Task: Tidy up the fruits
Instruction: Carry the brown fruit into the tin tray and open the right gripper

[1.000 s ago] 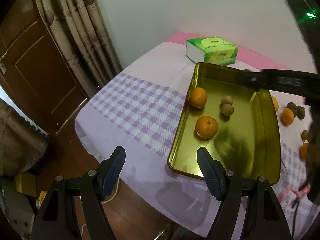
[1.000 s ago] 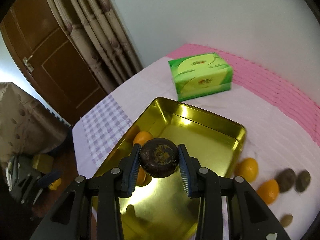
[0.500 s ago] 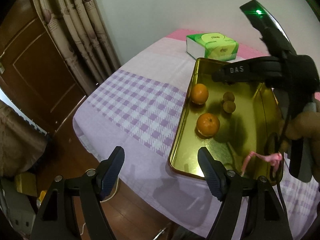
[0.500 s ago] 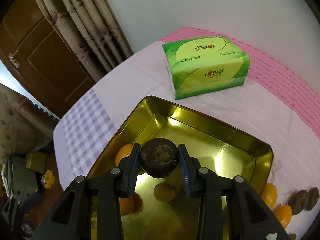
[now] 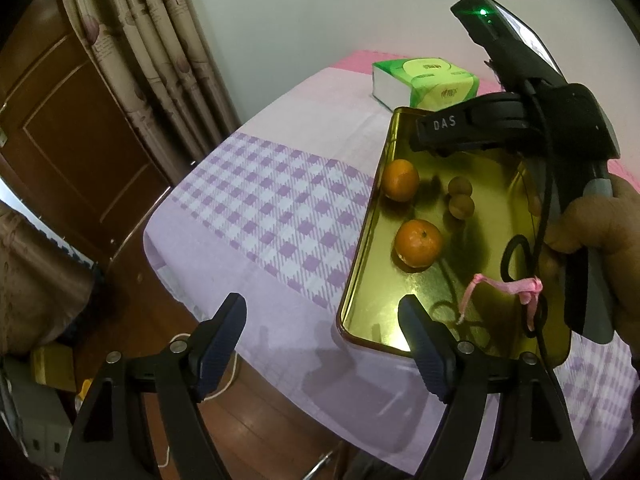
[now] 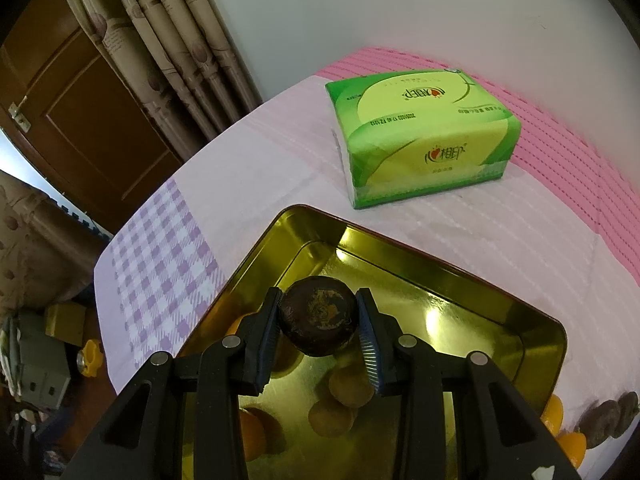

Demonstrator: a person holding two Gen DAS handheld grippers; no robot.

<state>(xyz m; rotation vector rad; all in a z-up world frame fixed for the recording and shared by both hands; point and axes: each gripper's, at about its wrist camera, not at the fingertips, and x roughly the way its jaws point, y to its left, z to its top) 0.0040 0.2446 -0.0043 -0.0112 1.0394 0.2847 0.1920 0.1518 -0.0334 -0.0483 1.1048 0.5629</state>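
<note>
- The right gripper [image 6: 318, 334] is clamped on a dark brown round fruit [image 6: 318, 318]; both ribbed pads press its sides, so the jaws stand only as wide as the fruit.
- The fruit hangs over the gold tray [image 6: 404, 258], above the tray's floor toward its 12 o'clock half in the right wrist view.
- The relation that matters: the bare tray floor lies straight below and toward 1 o'clock from the claw, while two small brown fruits [image 6: 342, 400] sit just under it at 6 o'clock.
- In my judgement, a release there should favour the bare side, or the fruit may land on those two.
- The left gripper [image 5: 322, 328] holds nothing; its jaws have just been opening and stand wide over the tablecloth [image 5: 272, 208] edge, the tray at its 2 o'clock.
- Two oranges [image 5: 418, 242] already rest in the tray.
- The right hand is plainly the nearer one.
</note>
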